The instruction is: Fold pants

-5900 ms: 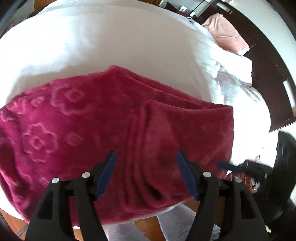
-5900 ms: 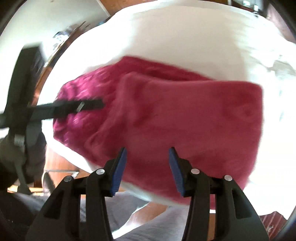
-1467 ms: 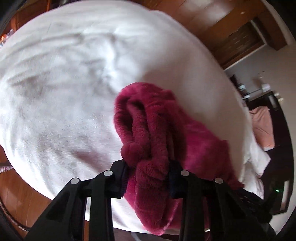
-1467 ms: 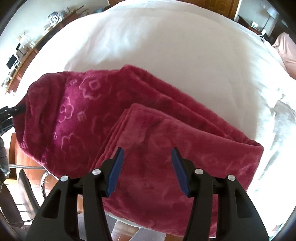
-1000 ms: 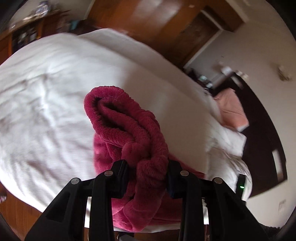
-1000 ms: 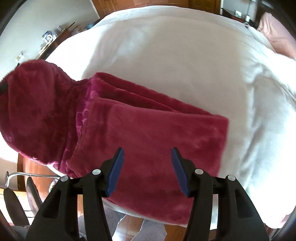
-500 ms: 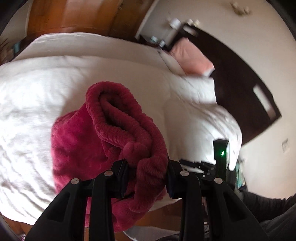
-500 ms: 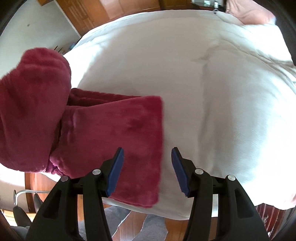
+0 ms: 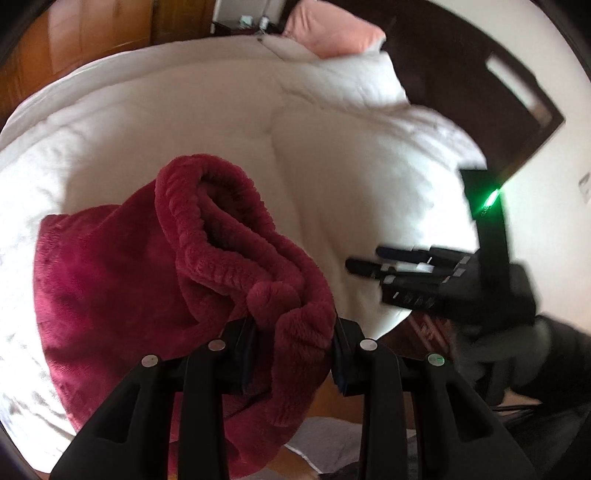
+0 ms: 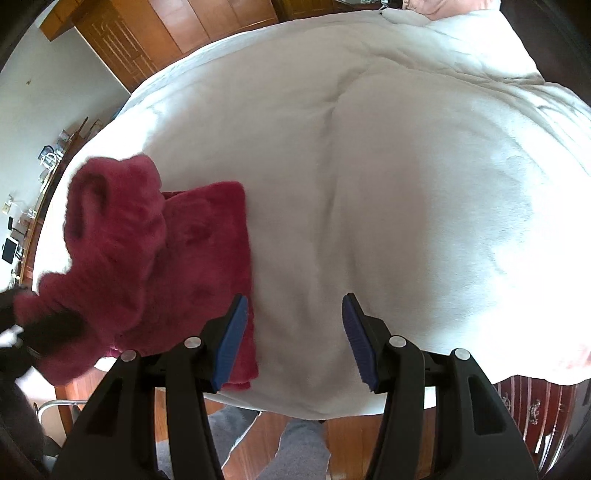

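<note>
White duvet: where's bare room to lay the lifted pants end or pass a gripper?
Free: the white quilted duvet right of the crimson fleece pants, up to the pink pillow. Crowded: the near-left edge, where the left hand-held gripper clamps the bunched fleece. The right hand-held gripper hovers open.

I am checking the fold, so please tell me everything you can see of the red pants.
The pants are dark red, plush fleece. One thick end is bunched and raised, clamped in the left gripper; its ribbed hem curls open like a mouth. The rest lies folded flat on the white duvet near the bed's edge, with a straight right side. The right gripper is open above the duvet, its left finger over that side.
</note>
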The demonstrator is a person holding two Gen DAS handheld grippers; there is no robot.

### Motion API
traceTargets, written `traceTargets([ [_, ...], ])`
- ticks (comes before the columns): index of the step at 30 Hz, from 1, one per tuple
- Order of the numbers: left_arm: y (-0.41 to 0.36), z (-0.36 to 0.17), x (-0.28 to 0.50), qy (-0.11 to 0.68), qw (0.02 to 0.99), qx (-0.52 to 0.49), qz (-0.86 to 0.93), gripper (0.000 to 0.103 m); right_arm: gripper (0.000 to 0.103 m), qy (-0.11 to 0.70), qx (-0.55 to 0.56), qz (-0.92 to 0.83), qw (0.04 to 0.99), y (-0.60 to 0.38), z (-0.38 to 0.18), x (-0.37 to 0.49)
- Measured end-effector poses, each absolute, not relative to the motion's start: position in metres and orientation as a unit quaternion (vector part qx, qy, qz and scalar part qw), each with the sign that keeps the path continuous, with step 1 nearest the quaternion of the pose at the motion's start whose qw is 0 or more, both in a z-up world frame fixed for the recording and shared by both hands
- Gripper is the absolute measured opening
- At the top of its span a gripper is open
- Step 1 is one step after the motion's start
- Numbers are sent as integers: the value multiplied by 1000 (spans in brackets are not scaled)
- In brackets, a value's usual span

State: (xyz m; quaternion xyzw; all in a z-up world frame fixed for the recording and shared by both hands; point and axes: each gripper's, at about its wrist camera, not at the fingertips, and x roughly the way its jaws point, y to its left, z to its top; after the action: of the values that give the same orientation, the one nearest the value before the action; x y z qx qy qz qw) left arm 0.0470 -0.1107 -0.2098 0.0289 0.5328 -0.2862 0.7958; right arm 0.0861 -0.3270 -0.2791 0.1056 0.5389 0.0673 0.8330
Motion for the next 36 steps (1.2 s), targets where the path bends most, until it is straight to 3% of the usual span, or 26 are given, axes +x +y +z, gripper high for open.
traceTargets([
  [10, -144, -267, 38, 528, 800, 106, -264, 35, 55, 520, 99, 102, 842, -331, -254, 113],
  [12, -151, -278, 30, 523, 801, 127, -262, 42, 55, 517, 96, 114, 843, -326, -248, 122],
  [14, -162, -283, 28, 523, 796, 138, -271, 59, 55, 516, 94, 125, 842, -321, -245, 130],
  [17, -168, -284, 22, 522, 793, 133, -285, 72, 55, 520, 100, 143, 836, -316, -242, 140],
  [25, -154, -266, 16, 520, 789, 100, -311, 74, 55, 542, 143, 203, 803, -295, -248, 159],
  [27, -151, -258, 11, 512, 789, 101, -323, 74, 65, 547, 152, 226, 792, -286, -247, 164],
  [36, -154, -248, -4, 496, 791, 106, -342, 74, 69, 577, 115, 254, 767, -250, -264, 178],
])
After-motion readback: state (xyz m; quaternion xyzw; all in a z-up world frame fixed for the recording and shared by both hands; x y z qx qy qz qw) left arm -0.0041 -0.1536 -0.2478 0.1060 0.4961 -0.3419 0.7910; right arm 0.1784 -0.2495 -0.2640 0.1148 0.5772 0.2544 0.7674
